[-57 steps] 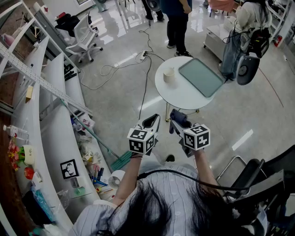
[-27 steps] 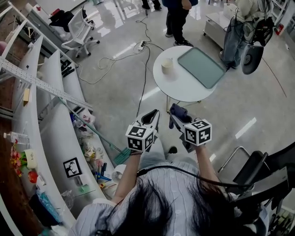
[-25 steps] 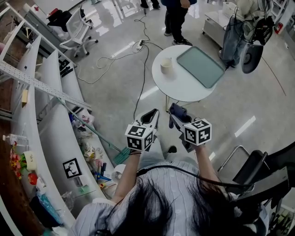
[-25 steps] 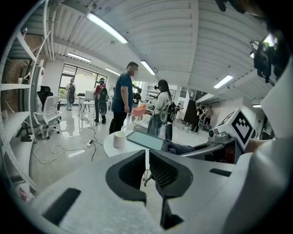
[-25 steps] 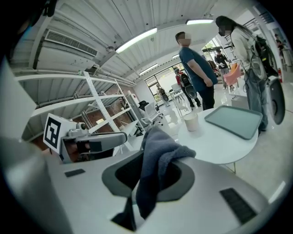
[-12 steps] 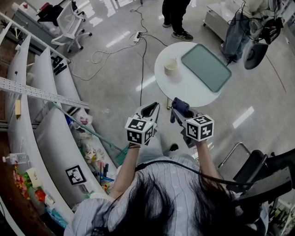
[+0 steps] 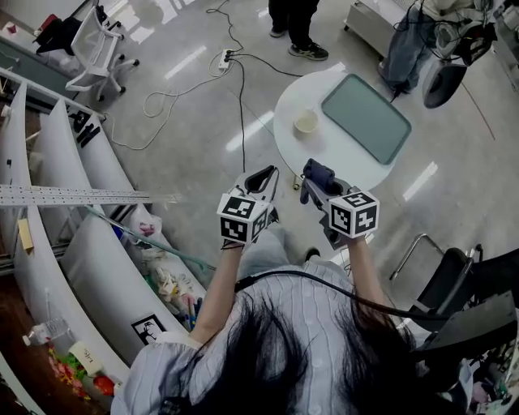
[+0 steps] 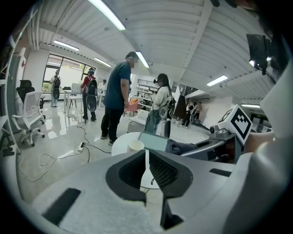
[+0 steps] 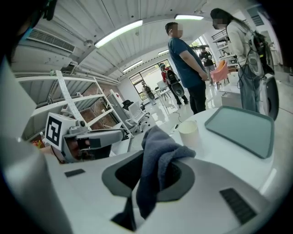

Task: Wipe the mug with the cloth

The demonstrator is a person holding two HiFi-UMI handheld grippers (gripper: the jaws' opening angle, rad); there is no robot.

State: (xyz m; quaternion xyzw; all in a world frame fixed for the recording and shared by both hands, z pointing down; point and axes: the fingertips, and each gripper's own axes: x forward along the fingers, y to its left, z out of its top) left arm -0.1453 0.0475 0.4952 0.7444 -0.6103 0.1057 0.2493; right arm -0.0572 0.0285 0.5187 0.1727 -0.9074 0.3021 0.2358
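A cream mug [image 7: 306, 121] stands on the round white table [image 7: 324, 162], left of a grey-green tray [image 7: 365, 117]. My right gripper [image 7: 313, 172] is shut on a dark blue-grey cloth [image 7: 319, 174] and hovers over the floor just short of the table's near edge. In the right gripper view the cloth [image 9: 158, 155] bunches up out of my right gripper [image 9: 153, 171], with the mug [image 9: 188, 131] beyond it. My left gripper [image 7: 264, 177] is beside it, shut and empty. The left gripper view shows my left gripper [image 8: 146, 160], with only a thin slit between its jaws, pointing toward the mug [image 8: 136, 146].
White shelves [image 7: 89, 243] with clutter run along the left. A power strip and cables [image 7: 223, 58] lie on the floor beyond the table. People stand past the table's far side [image 7: 292, 16]. A black chair [image 7: 446, 280] is at the right.
The view has moved forward: the table and mug now lie closer to both grippers. The grippers keep their pose side by side, the cloth still in the right one.
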